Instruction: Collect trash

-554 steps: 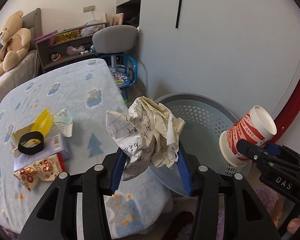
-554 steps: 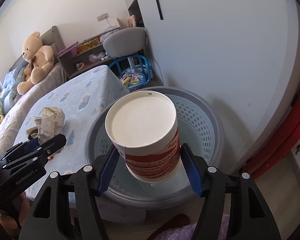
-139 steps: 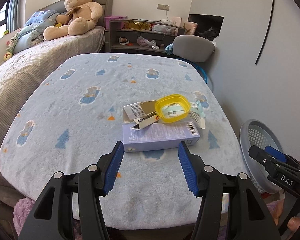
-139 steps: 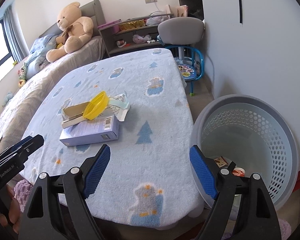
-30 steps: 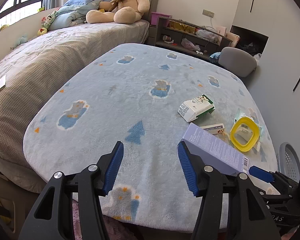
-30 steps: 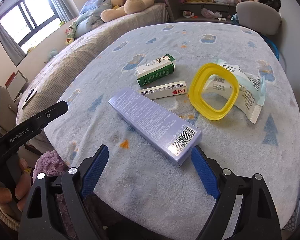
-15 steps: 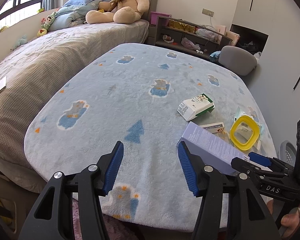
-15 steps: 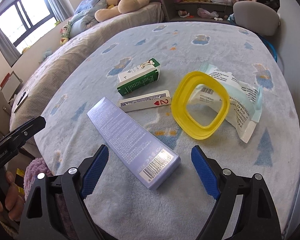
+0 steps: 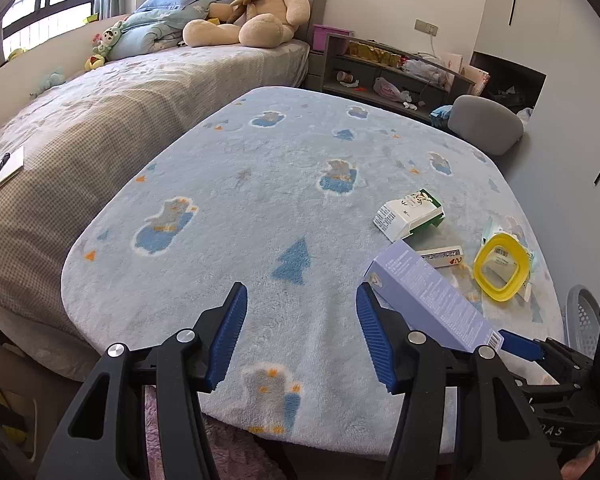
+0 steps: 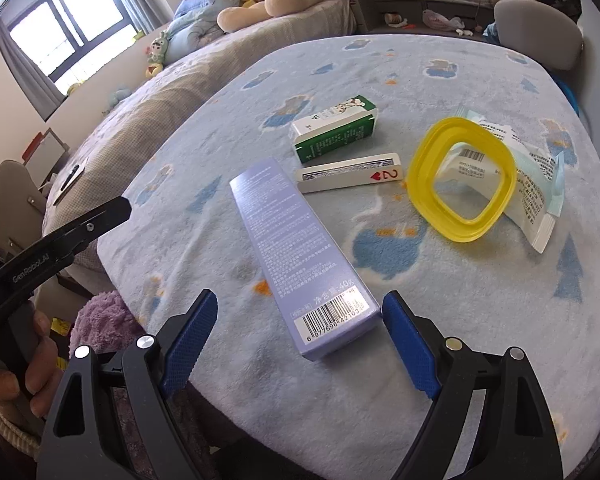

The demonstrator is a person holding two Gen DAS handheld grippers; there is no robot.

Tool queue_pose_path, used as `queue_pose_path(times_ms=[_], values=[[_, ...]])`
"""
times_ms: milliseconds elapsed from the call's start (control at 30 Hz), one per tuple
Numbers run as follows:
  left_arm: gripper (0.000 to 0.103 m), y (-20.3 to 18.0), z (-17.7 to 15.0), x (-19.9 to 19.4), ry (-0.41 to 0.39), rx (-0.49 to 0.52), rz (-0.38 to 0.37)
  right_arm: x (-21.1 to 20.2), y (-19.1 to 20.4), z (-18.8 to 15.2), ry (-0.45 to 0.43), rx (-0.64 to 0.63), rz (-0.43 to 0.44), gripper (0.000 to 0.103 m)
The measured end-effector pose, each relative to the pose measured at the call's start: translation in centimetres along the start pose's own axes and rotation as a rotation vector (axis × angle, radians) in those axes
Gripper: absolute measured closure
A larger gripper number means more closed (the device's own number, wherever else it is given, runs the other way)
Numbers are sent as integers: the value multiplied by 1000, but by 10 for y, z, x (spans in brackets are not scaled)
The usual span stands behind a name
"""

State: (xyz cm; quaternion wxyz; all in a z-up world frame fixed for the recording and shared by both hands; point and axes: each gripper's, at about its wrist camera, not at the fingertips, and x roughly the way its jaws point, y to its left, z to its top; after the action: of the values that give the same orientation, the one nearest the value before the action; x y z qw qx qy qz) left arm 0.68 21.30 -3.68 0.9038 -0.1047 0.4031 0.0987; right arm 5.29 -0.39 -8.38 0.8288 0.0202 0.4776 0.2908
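Note:
A long lilac box (image 10: 300, 258) lies on the blue blanket-covered table (image 10: 440, 320); it also shows in the left wrist view (image 9: 428, 300). My right gripper (image 10: 300, 332) is open, its jaws either side of the box's barcode end, not touching. Beyond lie a green-and-white carton (image 10: 334, 128), a playing-card box (image 10: 348, 178), a yellow square ring (image 10: 460, 184) and a pale wrapper (image 10: 528, 184). My left gripper (image 9: 300, 328) is open and empty over the table's near edge, left of the lilac box.
A grey mesh basket (image 9: 584, 320) stands at the table's right. A bed (image 9: 100, 120) with a teddy bear (image 9: 256, 12) lies to the left. A grey chair (image 9: 486, 124) and shelves (image 9: 392, 72) stand behind the table.
My right gripper has moved forward and down, so the lilac box's barcode end now lies between its open jaws. The left gripper has barely moved.

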Motion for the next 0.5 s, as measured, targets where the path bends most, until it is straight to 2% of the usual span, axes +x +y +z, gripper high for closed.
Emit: queue_pose_path(times_ms=[333, 500], values=[[48, 5, -3, -5, 4, 1, 12, -4, 37, -20, 14, -56, 72, 20], [48, -4, -5, -8, 6, 14, -4, -16, 29, -23, -11, -28, 52, 20]])
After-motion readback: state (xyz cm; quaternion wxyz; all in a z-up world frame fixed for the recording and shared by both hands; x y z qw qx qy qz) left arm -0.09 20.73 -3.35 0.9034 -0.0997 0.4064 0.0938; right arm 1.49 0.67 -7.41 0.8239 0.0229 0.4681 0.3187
